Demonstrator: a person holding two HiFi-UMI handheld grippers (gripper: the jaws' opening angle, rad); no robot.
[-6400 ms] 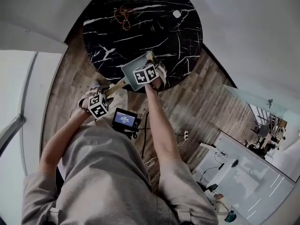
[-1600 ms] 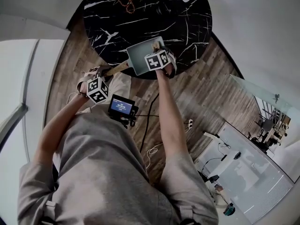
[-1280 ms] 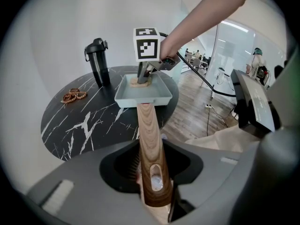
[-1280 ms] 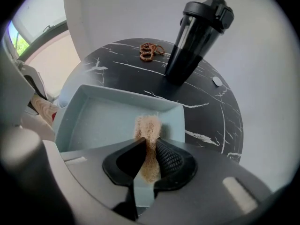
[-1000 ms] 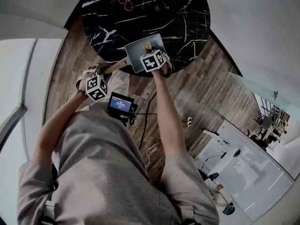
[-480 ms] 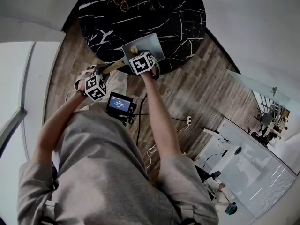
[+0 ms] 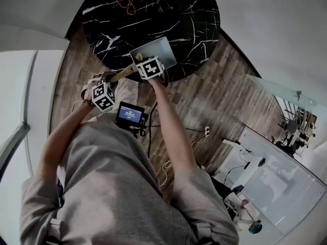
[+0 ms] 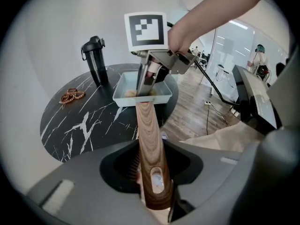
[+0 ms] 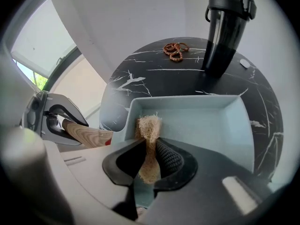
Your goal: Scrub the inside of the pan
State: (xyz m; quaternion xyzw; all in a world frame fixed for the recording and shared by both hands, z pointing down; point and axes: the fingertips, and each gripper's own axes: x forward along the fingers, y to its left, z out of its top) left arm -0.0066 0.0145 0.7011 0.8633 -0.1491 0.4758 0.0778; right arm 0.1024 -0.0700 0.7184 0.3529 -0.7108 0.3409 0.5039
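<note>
Black marble table (image 7: 168, 19) over a wooden floor: the pale square pan (image 7: 158, 50) sat at the table's near edge. My left gripper (image 8: 152, 189) was clamped on the pan's wooden handle (image 8: 148, 135), steadying it. My right gripper (image 9: 149, 162) pinched a tan fibre scrubber (image 9: 149, 125), its tuft at the pan's near-left inside corner. Scrubbing looked under way. The next move called for pressing down and sweeping across the pan's bare bottom toward the far wall, handle held firm.
</note>
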